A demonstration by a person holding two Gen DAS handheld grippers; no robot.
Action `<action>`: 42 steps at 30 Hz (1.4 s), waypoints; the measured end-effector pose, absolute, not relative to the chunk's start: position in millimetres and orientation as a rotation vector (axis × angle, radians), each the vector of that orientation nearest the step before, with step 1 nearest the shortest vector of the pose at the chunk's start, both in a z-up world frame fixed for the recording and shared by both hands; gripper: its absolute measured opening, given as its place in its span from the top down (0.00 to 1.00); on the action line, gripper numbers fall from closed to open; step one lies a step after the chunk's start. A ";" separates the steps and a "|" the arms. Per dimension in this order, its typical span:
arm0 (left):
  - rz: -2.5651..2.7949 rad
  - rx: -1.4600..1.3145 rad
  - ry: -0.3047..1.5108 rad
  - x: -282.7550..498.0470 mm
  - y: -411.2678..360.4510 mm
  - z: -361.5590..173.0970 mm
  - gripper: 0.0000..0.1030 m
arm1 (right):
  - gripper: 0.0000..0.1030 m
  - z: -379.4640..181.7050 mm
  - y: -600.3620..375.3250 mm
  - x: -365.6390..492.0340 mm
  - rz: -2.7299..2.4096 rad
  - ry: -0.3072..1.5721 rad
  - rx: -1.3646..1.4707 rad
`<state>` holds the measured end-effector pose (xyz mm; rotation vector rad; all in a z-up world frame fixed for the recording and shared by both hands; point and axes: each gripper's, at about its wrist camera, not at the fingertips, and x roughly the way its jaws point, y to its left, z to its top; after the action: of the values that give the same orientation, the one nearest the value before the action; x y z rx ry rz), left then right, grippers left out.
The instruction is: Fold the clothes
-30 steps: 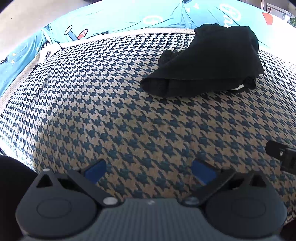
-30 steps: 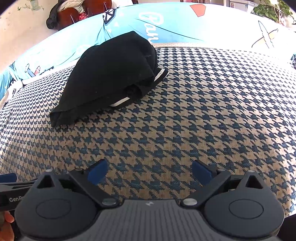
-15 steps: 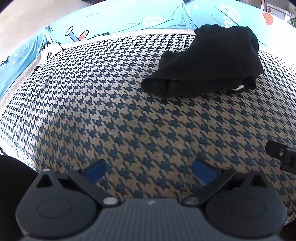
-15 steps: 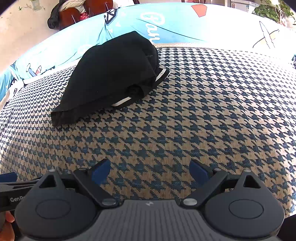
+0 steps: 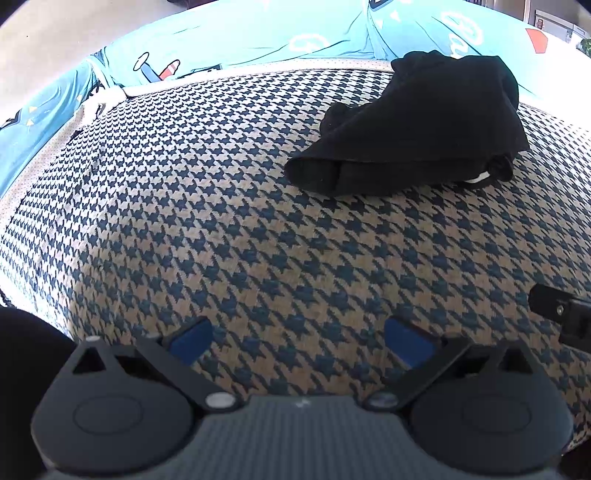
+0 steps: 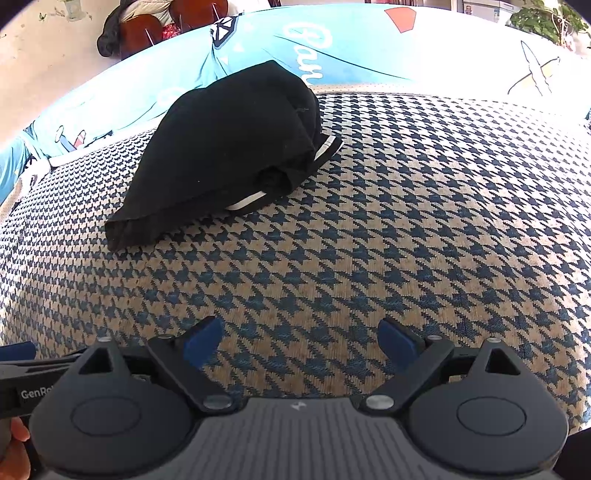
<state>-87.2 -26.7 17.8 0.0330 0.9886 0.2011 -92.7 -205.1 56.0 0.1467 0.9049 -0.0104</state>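
Observation:
A black garment (image 5: 417,125) lies bunched in a rough fold on the houndstooth cloth (image 5: 221,221), at the upper right of the left wrist view. In the right wrist view the same black garment (image 6: 236,147) sits at the upper left, with a white-striped edge poking out beneath it. My left gripper (image 5: 299,341) hangs open over bare houndstooth cloth, well short of the garment, nothing between its blue pads. My right gripper (image 6: 299,341) is also open over the cloth (image 6: 369,240), empty and apart from the garment.
A light blue printed sheet (image 5: 258,33) borders the houndstooth cloth along the far side. The other gripper's black tip (image 5: 561,310) shows at the right edge of the left view. A chair with clothes (image 6: 147,29) stands beyond the bed. A hand (image 6: 14,443) shows at bottom left.
The right gripper's jaws narrowed slightly early on. Otherwise both grippers and the garment have stayed where they were.

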 end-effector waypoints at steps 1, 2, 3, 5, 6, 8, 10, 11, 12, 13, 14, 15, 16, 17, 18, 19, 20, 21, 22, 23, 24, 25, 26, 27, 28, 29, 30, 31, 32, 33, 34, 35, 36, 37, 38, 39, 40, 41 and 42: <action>0.201 0.032 0.988 -87.3 -26.6 17.9 0.00 | 0.10 56.0 -205.1 -92.8 -0.009 0.905 0.146; 0.202 0.031 0.987 -87.2 -26.2 18.0 0.00 | 0.10 55.9 -205.2 -92.8 -0.008 0.904 0.145; 0.203 0.030 0.986 -87.1 -25.8 18.1 0.00 | 0.10 55.8 -205.4 -92.7 -0.008 0.904 0.145; 0.206 0.027 0.984 -86.9 -24.9 18.3 0.00 | 0.10 55.6 -205.7 -92.3 -0.008 0.906 0.147; 0.204 0.023 0.985 -86.5 -24.2 18.4 0.00 | 0.10 55.5 -205.8 -92.2 -0.008 0.907 0.147; 0.202 0.016 0.988 -86.5 -22.7 18.2 0.00 | 0.10 55.3 -205.8 -92.1 -0.007 0.907 0.146; 0.202 0.012 0.988 -86.9 -21.8 18.0 0.00 | 0.10 55.1 -205.8 -92.0 -0.006 0.908 0.145; 0.205 0.013 0.986 -86.9 -21.9 17.9 0.00 | 0.10 55.1 -205.9 -92.0 -0.005 0.908 0.145; 0.204 0.013 0.985 -86.7 -22.0 18.1 0.00 | 0.10 55.0 -205.9 -91.9 -0.005 0.909 0.144; 0.202 0.014 0.983 -86.5 -22.1 18.4 0.00 | 0.10 54.9 -205.9 -91.8 -0.005 0.909 0.144; 0.201 0.014 0.982 -86.4 -22.2 18.6 0.00 | 0.10 54.8 -205.9 -91.8 -0.004 0.910 0.143; 0.202 0.014 0.980 -86.3 -22.4 18.9 0.00 | 0.10 54.8 -206.0 -91.7 -0.004 0.910 0.143; 0.204 0.014 0.980 -86.2 -22.6 19.0 0.00 | 0.10 54.7 -206.0 -91.7 -0.003 0.910 0.142; 0.205 0.012 0.979 -86.2 -22.8 19.1 0.00 | 0.10 54.6 -206.0 -91.6 -0.003 0.911 0.141; 0.205 0.011 0.979 -86.3 -22.6 19.1 0.00 | 0.10 54.5 -206.0 -91.6 -0.002 0.911 0.141; 0.206 0.010 0.979 -86.4 -22.4 19.2 0.00 | 0.10 54.7 -205.9 -91.7 -0.002 0.910 0.141; 0.205 0.009 0.980 -86.3 -22.4 19.2 0.00 | 0.10 54.9 -205.9 -91.7 -0.001 0.909 0.140; 0.203 0.009 0.981 -86.2 -22.3 19.2 0.00 | 0.10 54.9 -205.8 -91.7 -0.001 0.909 0.139; 0.203 0.010 0.980 -86.4 -22.3 19.3 0.00 | 0.10 54.9 -205.7 -91.6 -0.001 0.909 0.138; 0.204 0.012 0.979 -86.7 -22.4 19.4 0.00 | 0.10 54.9 -205.7 -91.5 -0.002 0.910 0.137; 0.204 0.014 0.978 -86.9 -22.5 19.5 0.00 | 0.10 54.7 -205.7 -91.4 -0.003 0.911 0.137; 0.201 0.014 0.978 -86.7 -22.7 19.6 0.00 | 0.10 54.6 -205.6 -91.3 -0.003 0.911 0.137; 0.200 0.012 0.978 -86.6 -22.9 19.8 0.00 | 0.10 54.7 -205.4 -91.3 -0.004 0.910 0.137; 0.200 0.010 0.977 -86.7 -22.8 20.1 0.00 | 0.10 54.9 -205.4 -91.5 -0.003 0.909 0.138; 0.199 0.010 0.976 -86.7 -23.0 20.2 0.00 | 0.10 55.0 -205.4 -91.6 -0.003 0.908 0.138; 0.199 0.012 0.975 -87.2 -23.6 20.6 0.00 | 0.10 55.1 -205.5 -91.7 -0.003 0.907 0.139; 0.199 0.014 0.973 -87.4 -24.0 21.0 0.00 | 0.10 55.3 -205.7 -91.7 -0.003 0.907 0.139; 0.198 0.015 0.972 -87.6 -24.4 21.4 0.00 | 0.10 55.4 -206.0 -91.7 -0.003 0.907 0.140; 0.198 0.016 0.971 -87.7 -24.8 21.7 0.00 | 0.10 55.6 -206.2 -91.8 -0.004 0.907 0.140; 0.199 0.017 0.968 -87.8 -25.1 22.0 0.00 | 0.10 55.9 -206.6 -91.8 -0.004 0.906 0.141; 0.200 0.019 0.966 -87.8 -25.4 22.2 0.00 | 0.10 56.2 -206.6 -91.8 -0.003 0.905 0.142; 0.200 0.019 0.964 -87.5 -25.5 22.3 0.00 | 0.10 56.5 -206.5 -91.8 -0.002 0.904 0.142; 0.198 0.018 0.962 -87.4 -25.4 22.6 0.00 | 0.10 56.5 -206.4 -91.6 -0.002 0.905 0.142; 0.196 0.016 0.960 -87.3 -25.3 22.9 0.00 | 0.10 56.2 -206.3 -91.2 -0.002 0.907 0.142; 0.193 0.015 0.958 -87.3 -25.2 23.3 0.00 | 0.11 55.8 -206.3 -90.8 -0.003 0.910 0.142; 0.191 0.015 0.956 -87.1 -25.2 23.7 0.00 | 0.12 55.4 -206.4 -90.4 -0.003 0.913 0.142; 0.190 0.016 0.954 -87.0 -25.4 24.1 0.00 | 0.13 55.2 -206.4 -90.2 -0.003 0.915 0.141; 0.188 0.017 0.952 -86.8 -25.5 24.5 0.00 | 0.14 55.1 -206.3 -90.2 -0.003 0.916 0.139; 0.186 0.017 0.950 -86.8 -25.6 24.8 0.00 | 0.16 55.0 -206.2 -90.3 -0.004 0.917 0.137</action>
<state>-86.8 -25.6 24.8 0.0168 0.9498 0.1857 -90.3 -206.2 55.0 0.1367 0.9168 -0.0039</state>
